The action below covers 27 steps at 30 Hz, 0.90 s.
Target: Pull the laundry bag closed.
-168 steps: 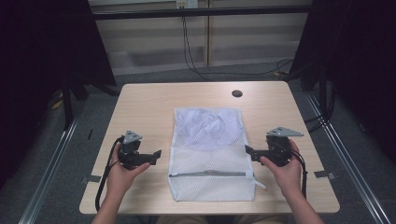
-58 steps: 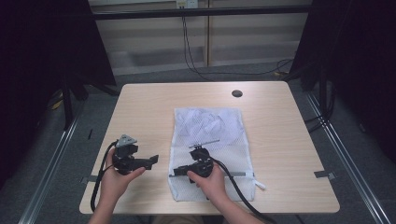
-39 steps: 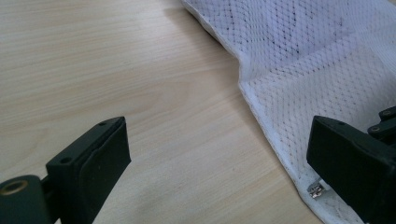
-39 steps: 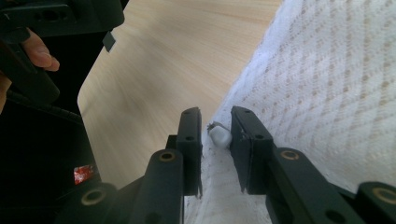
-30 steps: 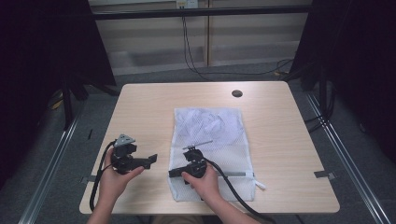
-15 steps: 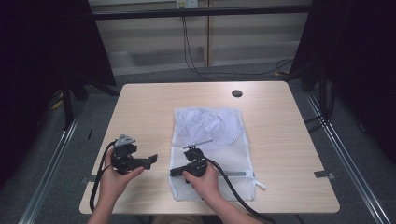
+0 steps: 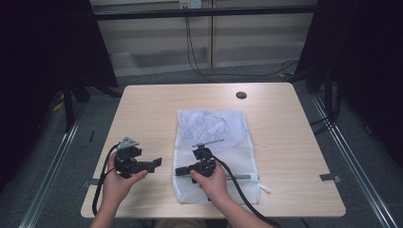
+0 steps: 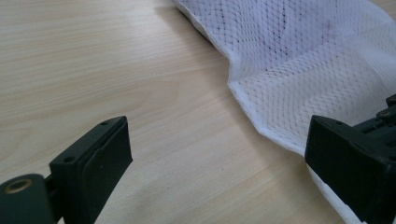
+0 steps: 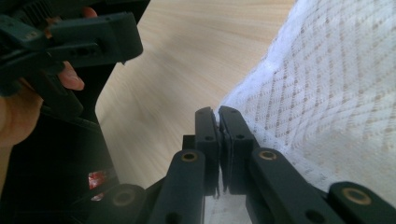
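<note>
A white mesh bag (image 7: pixel 211 128) lies flat in the middle of the table, its zipper (image 7: pixel 242 177) running across the near end. My right gripper (image 7: pixel 178 171) has reached over the bag to its near left edge. In the right gripper view this gripper (image 9: pixel 217 114) is shut, with a sliver of the bag's white hem (image 9: pixel 327 93) pinched between the jaws. My left gripper (image 7: pixel 154 164) hovers open just left of the bag and points toward it. In the left gripper view its jaws (image 8: pixel 217 140) stand wide apart over bare wood, with the bag's edge (image 8: pixel 299 70) ahead at the right.
The wooden table (image 7: pixel 142 109) has a round black grommet (image 7: pixel 241 95) near its far edge. A black cable (image 7: pixel 237 194) trails from the right gripper across the bag's near end. The other hand and left gripper (image 9: pixel 88 32) sit close by in the right gripper view.
The right gripper crossed from the bag's right side to its near left edge and shut on the hem. Over the last second it has hardly shifted. The left gripper stayed put.
</note>
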Motion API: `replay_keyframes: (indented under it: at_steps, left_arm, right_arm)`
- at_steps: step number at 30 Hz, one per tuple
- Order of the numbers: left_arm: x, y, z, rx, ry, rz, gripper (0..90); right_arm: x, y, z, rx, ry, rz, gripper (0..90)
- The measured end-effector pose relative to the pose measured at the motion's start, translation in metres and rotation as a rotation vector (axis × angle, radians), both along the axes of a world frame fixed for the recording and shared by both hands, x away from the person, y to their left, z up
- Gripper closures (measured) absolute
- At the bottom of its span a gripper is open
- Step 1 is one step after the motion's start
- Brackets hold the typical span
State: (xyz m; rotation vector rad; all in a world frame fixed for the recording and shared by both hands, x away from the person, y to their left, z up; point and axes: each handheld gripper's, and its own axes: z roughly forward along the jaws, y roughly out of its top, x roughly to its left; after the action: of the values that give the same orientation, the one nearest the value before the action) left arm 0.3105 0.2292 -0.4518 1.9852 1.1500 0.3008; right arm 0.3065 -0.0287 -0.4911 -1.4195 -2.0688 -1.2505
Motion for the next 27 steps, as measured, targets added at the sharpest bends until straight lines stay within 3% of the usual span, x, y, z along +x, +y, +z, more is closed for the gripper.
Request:
replay_keyframes:
  at_steps: [27]
  left_arm:
    - [-0.004,-0.015,-0.006,-0.065,0.072,-0.085,6.8]
  right_arm:
    - [0.001,-0.008,0.008,0.029,-0.033,-0.008,86.7]
